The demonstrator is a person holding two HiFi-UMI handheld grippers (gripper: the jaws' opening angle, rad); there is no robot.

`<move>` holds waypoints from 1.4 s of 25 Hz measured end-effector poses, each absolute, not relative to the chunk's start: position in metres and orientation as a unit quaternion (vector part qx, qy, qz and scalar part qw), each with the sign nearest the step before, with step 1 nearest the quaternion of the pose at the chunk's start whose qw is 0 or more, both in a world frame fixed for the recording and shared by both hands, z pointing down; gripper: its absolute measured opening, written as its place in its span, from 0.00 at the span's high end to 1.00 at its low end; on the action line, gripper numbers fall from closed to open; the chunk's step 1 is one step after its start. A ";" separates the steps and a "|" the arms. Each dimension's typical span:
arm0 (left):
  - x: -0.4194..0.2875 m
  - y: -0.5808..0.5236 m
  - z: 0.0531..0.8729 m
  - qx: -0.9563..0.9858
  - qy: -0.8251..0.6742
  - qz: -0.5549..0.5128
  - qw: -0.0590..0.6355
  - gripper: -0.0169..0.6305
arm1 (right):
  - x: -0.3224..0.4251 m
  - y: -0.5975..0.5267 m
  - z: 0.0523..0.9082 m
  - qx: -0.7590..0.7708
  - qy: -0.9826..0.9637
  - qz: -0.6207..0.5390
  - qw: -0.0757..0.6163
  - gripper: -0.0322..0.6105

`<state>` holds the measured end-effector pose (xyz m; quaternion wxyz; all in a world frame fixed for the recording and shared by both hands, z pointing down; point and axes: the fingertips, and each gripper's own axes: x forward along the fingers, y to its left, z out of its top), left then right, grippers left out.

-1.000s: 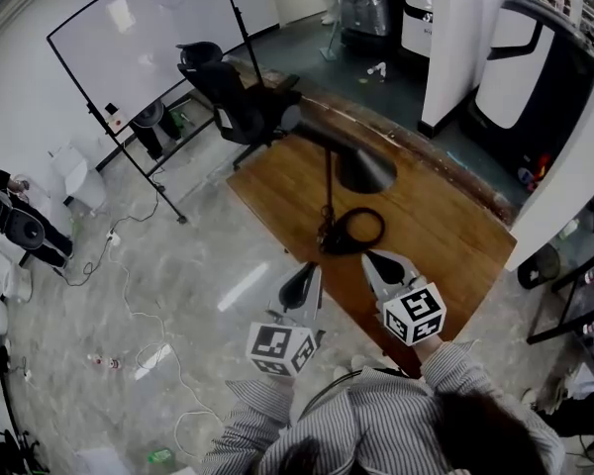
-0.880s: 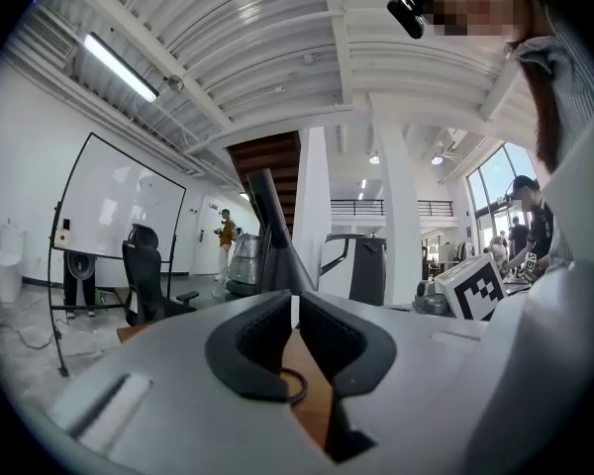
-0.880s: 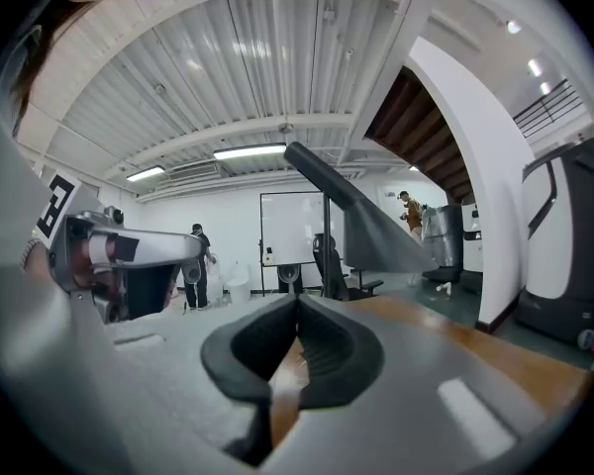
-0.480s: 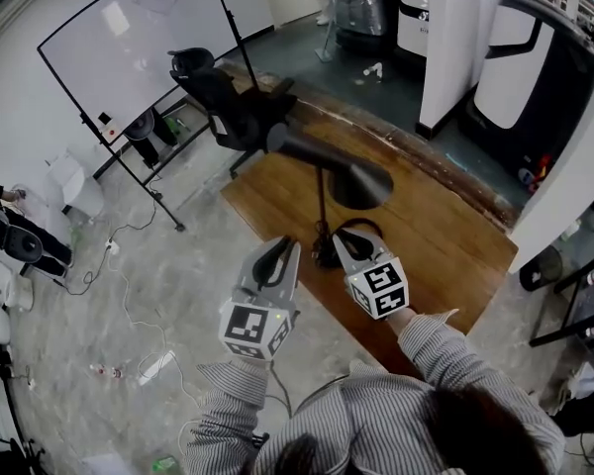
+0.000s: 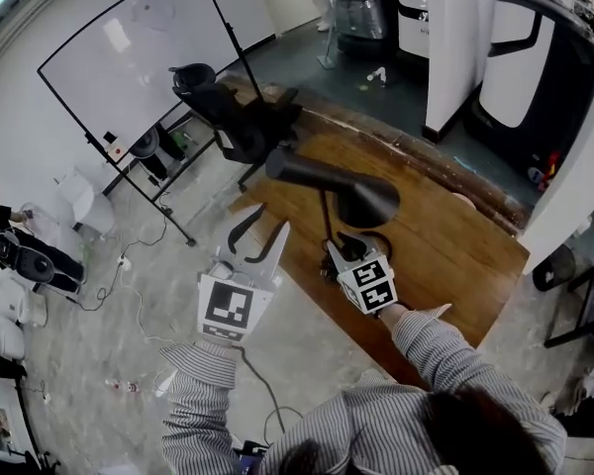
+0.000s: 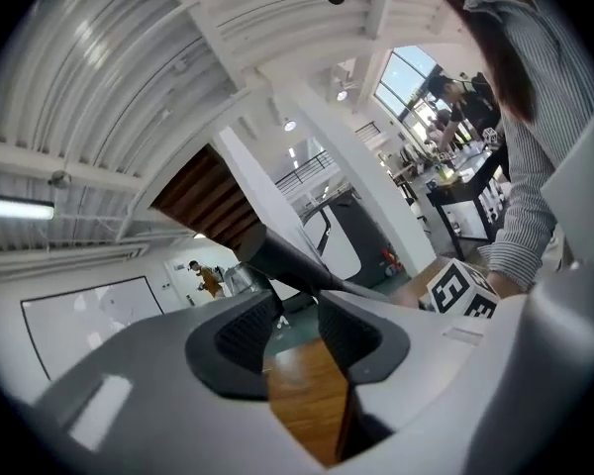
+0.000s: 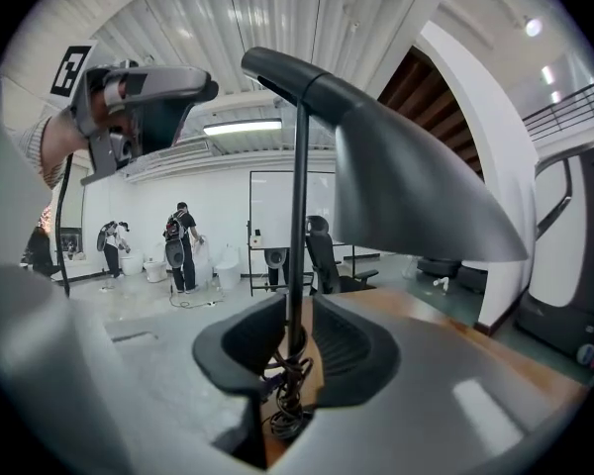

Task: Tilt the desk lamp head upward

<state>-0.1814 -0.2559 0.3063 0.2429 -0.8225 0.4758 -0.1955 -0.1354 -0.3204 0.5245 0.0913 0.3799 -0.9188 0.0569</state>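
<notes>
A black desk lamp stands on the wooden table (image 5: 445,240). Its cone head (image 5: 368,202) (image 7: 416,196) points down from a slanted arm on a thin pole (image 7: 297,216). A cord is coiled at the base (image 7: 285,416). My right gripper (image 5: 338,249) (image 7: 295,339) is low at the pole. Its jaws stand slightly apart with the pole in the gap, and wood shows beside it. My left gripper (image 5: 260,228) (image 6: 297,330) is raised left of the lamp, short of the arm's rear end (image 6: 277,260). Its jaws have just been opening and hold nothing.
A black office chair (image 5: 233,107) and a whiteboard on a stand (image 5: 129,57) are beyond the table's far left corner. Cables trail over the floor (image 5: 129,265). A white pillar (image 5: 460,38) rises behind the table. People stand far off (image 7: 183,245).
My left gripper has risen, shifted left, rolled, and its jaws have opened. My right gripper has moved in from the table's near edge to the lamp pole.
</notes>
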 end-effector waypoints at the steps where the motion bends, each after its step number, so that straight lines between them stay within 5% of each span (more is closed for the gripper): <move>1: -0.181 -0.259 0.299 -0.819 0.469 -0.206 0.258 0.75 | -0.137 -0.322 0.527 0.378 -0.919 0.058 0.093 0.84; 16: -0.161 -0.290 0.258 -0.756 0.314 -0.381 0.430 0.59 | -0.157 -0.332 0.537 0.342 -0.930 0.070 0.111 0.84; 35: -0.145 -0.297 0.268 -0.732 0.179 -0.475 0.455 0.62 | -0.160 -0.336 0.537 0.325 -0.935 0.078 0.114 0.84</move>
